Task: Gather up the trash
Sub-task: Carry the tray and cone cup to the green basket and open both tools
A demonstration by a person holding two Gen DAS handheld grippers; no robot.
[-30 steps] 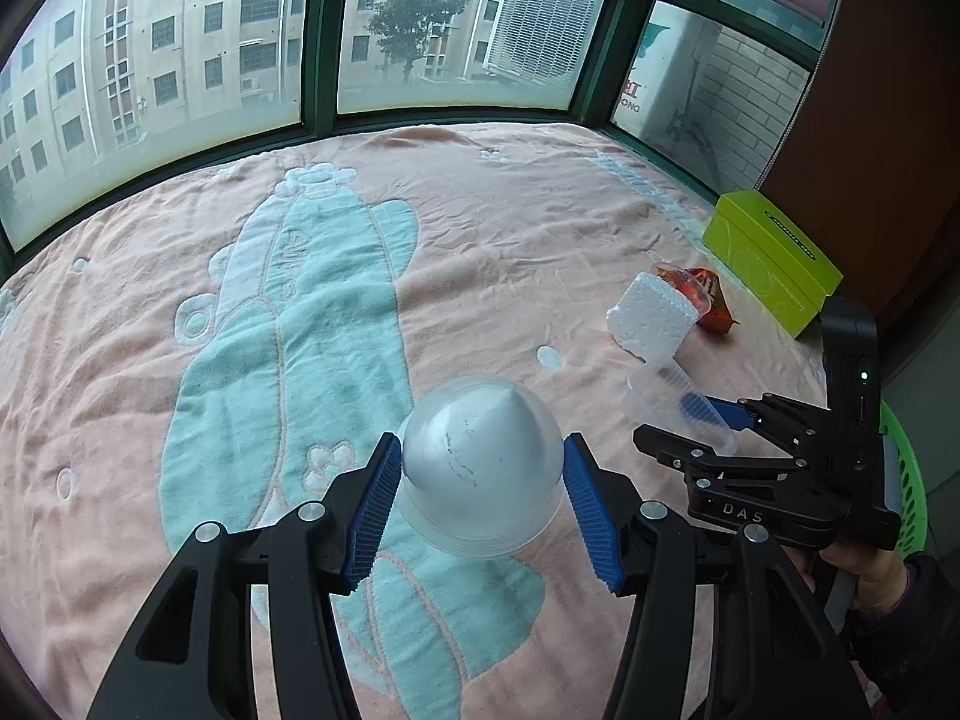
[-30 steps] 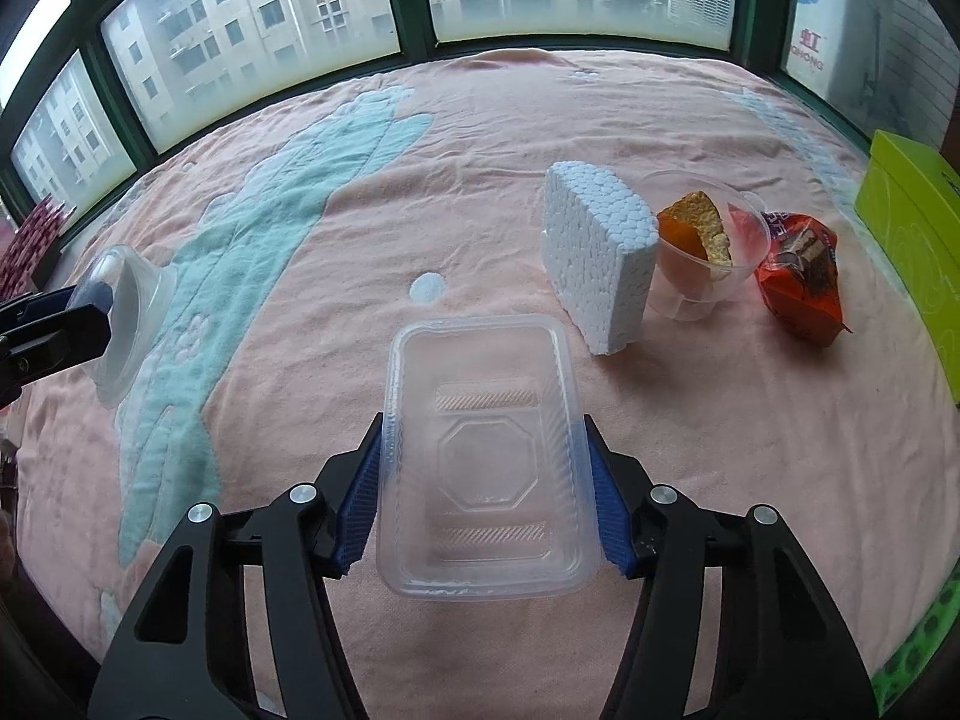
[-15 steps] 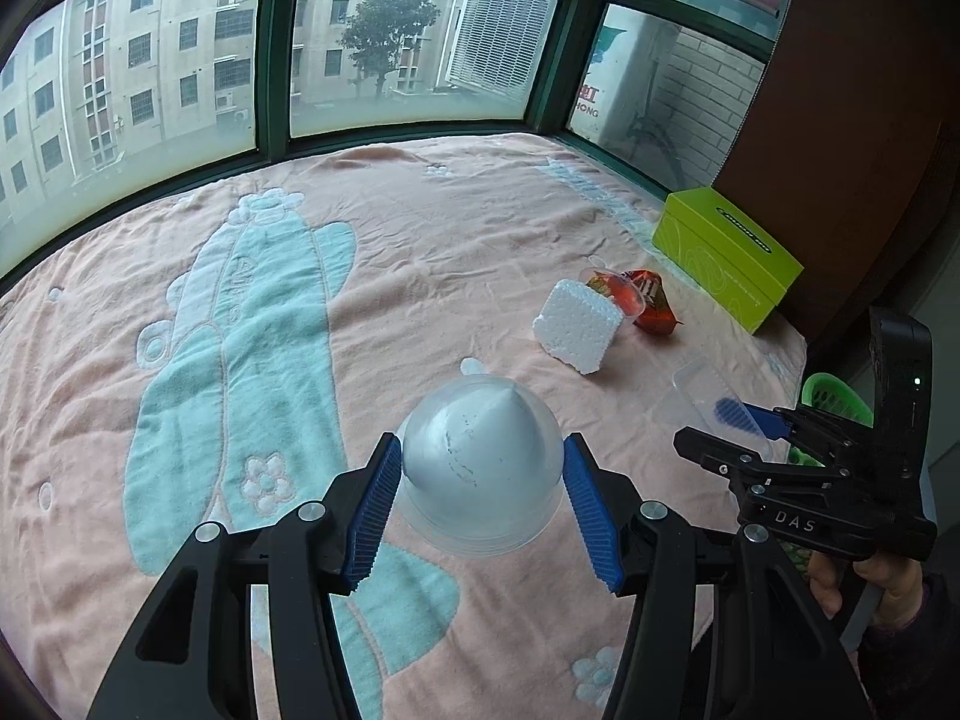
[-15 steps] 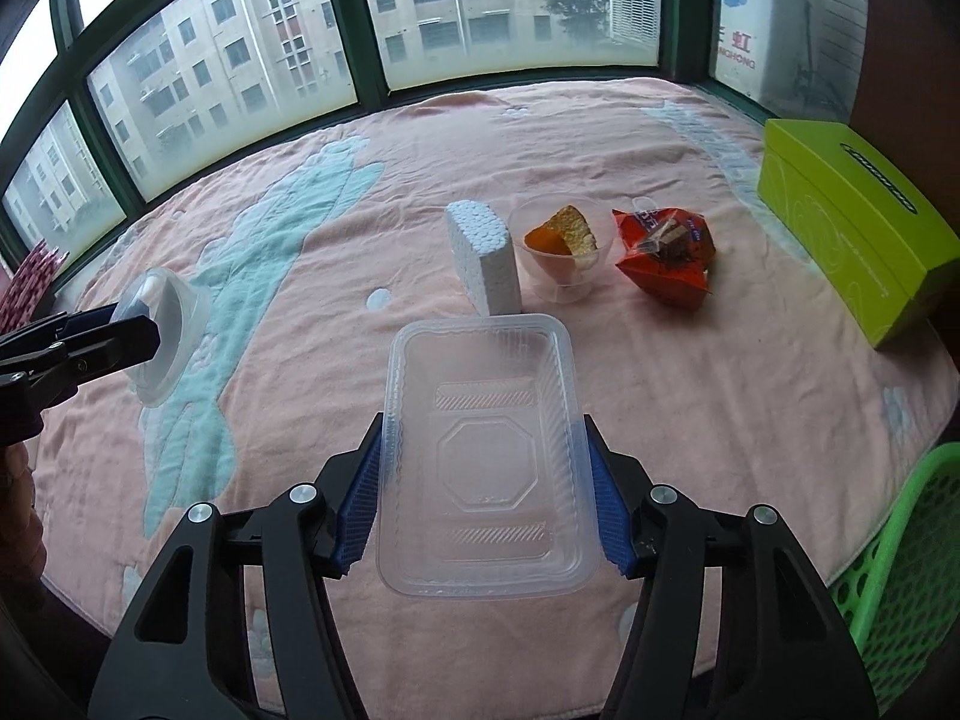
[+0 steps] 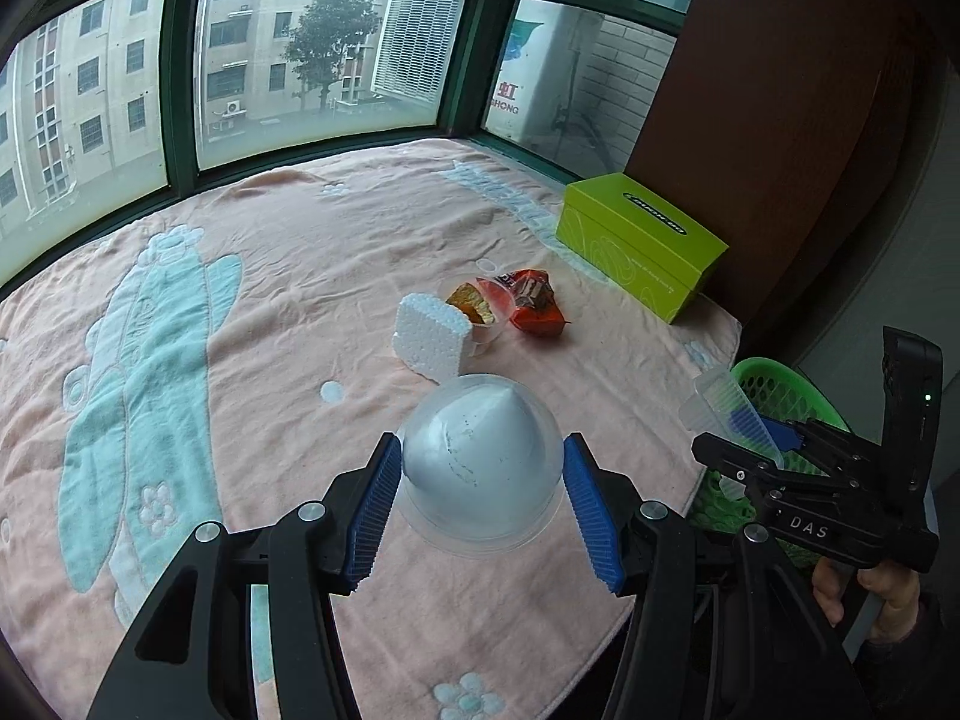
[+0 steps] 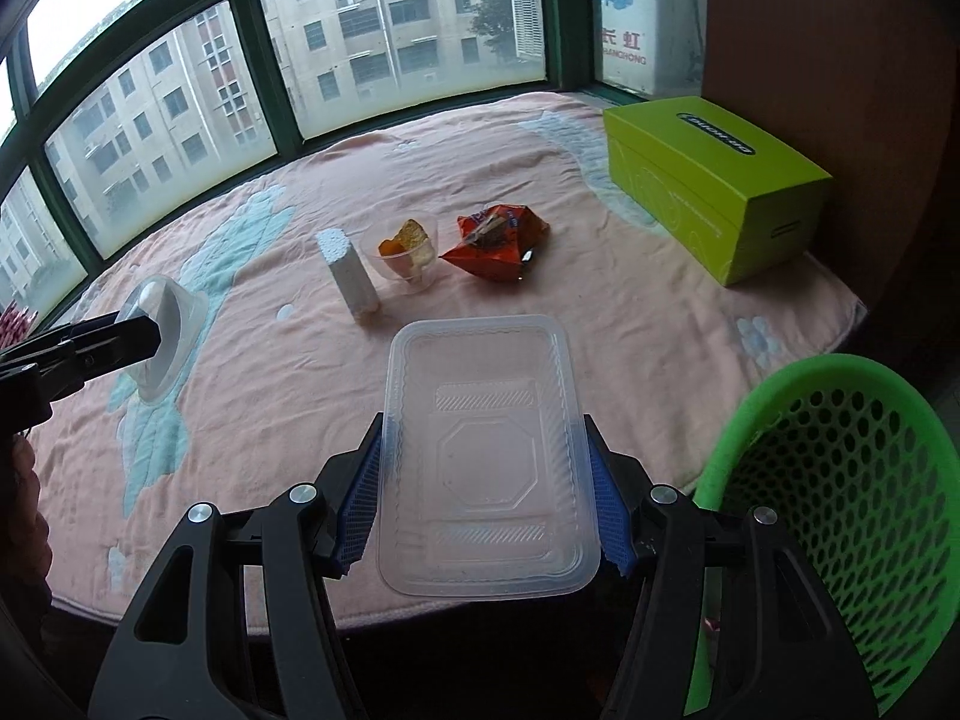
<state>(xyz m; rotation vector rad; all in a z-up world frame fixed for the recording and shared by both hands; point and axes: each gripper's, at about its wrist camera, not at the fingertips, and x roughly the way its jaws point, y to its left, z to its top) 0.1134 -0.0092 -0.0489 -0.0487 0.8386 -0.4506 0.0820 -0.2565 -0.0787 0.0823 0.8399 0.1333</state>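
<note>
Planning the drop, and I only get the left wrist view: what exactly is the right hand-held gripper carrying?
Observer: The right hand-held gripper is shut on a clear rectangular tray, with its blue pads on the tray's long sides.
Operator: Is it over the green basket yet?
Observer: No. In the right wrist view the basket sits to the tray's right, and the tray hangs above the blanket near its front edge.
</note>
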